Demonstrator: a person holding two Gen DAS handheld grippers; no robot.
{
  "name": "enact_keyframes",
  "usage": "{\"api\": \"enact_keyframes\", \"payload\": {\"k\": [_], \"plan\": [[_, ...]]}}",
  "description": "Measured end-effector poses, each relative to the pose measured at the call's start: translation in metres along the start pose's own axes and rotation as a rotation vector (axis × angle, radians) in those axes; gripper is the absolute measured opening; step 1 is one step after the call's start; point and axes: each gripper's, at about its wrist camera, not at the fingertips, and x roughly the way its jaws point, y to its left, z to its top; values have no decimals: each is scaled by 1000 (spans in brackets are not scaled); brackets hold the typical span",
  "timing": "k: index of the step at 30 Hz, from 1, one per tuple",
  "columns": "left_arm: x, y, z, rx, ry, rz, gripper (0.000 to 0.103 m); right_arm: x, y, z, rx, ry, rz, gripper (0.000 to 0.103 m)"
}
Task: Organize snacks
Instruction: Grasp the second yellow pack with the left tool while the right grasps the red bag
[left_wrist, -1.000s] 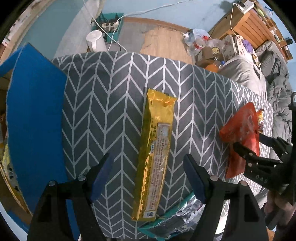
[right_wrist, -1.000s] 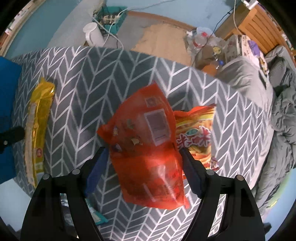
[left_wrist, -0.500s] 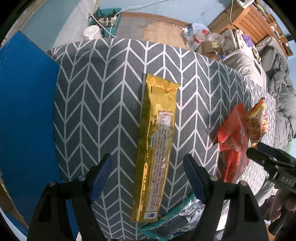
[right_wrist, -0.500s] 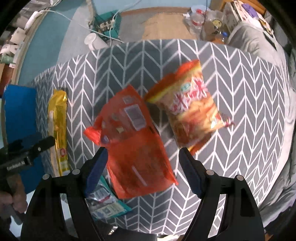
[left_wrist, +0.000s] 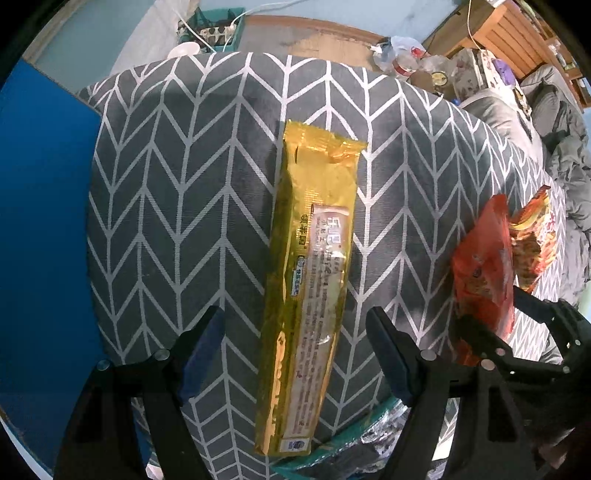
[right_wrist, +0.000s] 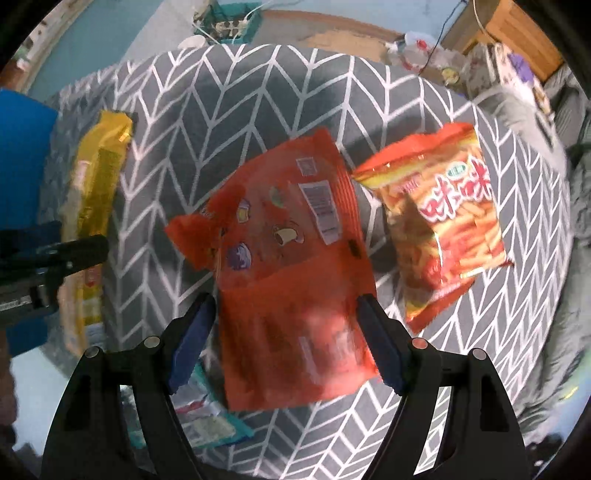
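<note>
1. The left hand-held gripper (left_wrist: 295, 354) hovers over the worktop (left_wrist: 184, 184), which is covered in grey chevron cloth. Its jaws are spread wide, and the long gold snack pack (left_wrist: 314, 266) lies between them, untouched by either finger.
2. Compared with half a second ago, the left wrist view is almost unchanged: the gold snack pack has kept its position and lengthwise alignment.
3. The right hand-held gripper (right_wrist: 286, 339) has its jaws wide, set on either side of the orange pouch (right_wrist: 288, 258). Whether the fingers touch the pouch cannot be told.
4. The orange pouch lies near the middle of the worktop, label side up. Since the earlier frame it sits more squarely between the right fingers.
5. The red-and-yellow stick-snack bag (right_wrist: 439, 214) lies just to the right of the orange pouch.
6. A teal-edged packet (right_wrist: 207, 417) protrudes at the near edge of the worktop.
7. A blue panel (left_wrist: 40, 221) stands along the left side of the worktop.
</note>
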Motion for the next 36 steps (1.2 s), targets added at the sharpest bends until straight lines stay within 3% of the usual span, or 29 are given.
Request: {"api": "enact_keyframes", "payload": {"k": [7, 10, 14, 17, 26, 28, 36], "plan": [[5, -4, 1, 4, -27, 18, 80, 10, 10, 4, 6, -35, -52, 78], [5, -4, 3, 12, -43, 26, 75, 8, 7, 13, -2, -43, -54, 70], [-2, -9, 8, 55, -51, 31, 41, 3, 7, 19, -32, -40, -30, 56], [-7, -6, 9, 58, -53, 7, 31, -1, 12, 18, -86, -40, -22, 47], [-22, 2, -3, 102, -88, 15, 29, -20, 8, 3, -43, -54, 103, 44], [-29, 5, -8, 105, -103, 13, 29, -27, 9, 1, -56, -70, 115, 39], [-41, 19, -26, 64, -111, -14, 29, -39, 15, -5, -69, -96, 126, 37]]}}
